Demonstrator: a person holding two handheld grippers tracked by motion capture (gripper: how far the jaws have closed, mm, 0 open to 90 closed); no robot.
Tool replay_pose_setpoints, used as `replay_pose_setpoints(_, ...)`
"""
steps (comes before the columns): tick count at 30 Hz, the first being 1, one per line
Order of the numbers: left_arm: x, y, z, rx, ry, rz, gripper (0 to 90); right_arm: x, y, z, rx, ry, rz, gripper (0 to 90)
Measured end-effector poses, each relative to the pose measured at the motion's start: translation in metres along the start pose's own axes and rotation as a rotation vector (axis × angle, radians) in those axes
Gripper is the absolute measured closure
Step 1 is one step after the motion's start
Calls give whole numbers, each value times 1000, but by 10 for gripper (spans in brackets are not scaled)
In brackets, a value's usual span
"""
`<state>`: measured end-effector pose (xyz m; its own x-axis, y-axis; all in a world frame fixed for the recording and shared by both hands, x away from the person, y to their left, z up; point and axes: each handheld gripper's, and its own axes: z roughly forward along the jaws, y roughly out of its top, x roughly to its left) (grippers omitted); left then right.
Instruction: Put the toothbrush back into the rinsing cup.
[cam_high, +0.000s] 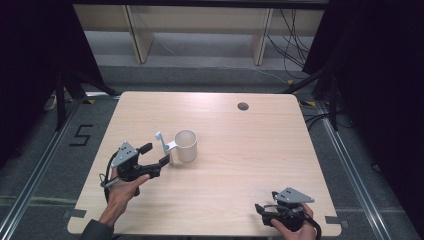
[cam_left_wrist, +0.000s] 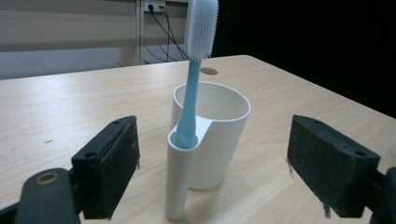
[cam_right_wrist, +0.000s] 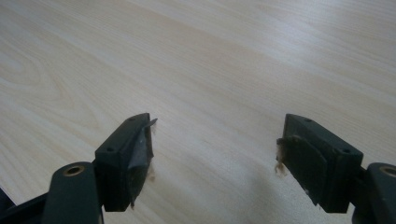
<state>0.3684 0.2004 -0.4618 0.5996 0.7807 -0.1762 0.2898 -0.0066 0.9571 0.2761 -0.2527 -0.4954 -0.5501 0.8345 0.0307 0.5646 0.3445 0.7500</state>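
Pale wood-grain table (cam_high: 240, 150) w/ a small round grommet hole (cam_high: 243, 106) near its far edge. Left of centre stands a white cylindrical cup w/ a narrow side tube (cam_high: 185, 145); the tube sits on the cup's left side in the high view, facing the left gripper (cam_high: 154, 154). A light-blue toothbrush w/ white bristles (cam_high: 162, 141) stands upright in that tube, head up, bristle head well above the cup rim. Left gripper is held in the person's left hand (cam_high: 122, 187), pointed at the cup from the left, jaws spread wide apart. In the left gripper view the tube and brush handle (cam_left_wrist: 190, 98) sit btwn the two black pads (cam_left_wrist: 114, 165), nearer the left pad, touching neither; cup body (cam_left_wrist: 217, 135) just behind the tube. Right gripper (cam_high: 266, 210) is low at the near right corner of the table, in the person's right hand (cam_high: 295, 227), well apart from the cup. Its jaws are also spread; in the right gripper view there is bare wood btwn them, pads (cam_right_wrist: 135, 158) look worn and frayed at the edges. Grey floor and shelf legs beyond the table.
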Motion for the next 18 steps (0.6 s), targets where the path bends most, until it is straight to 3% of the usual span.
replay_pose_setpoints(18,-5,-4,-9,40,-21,5,157,1,0,0,2,0,3,261)
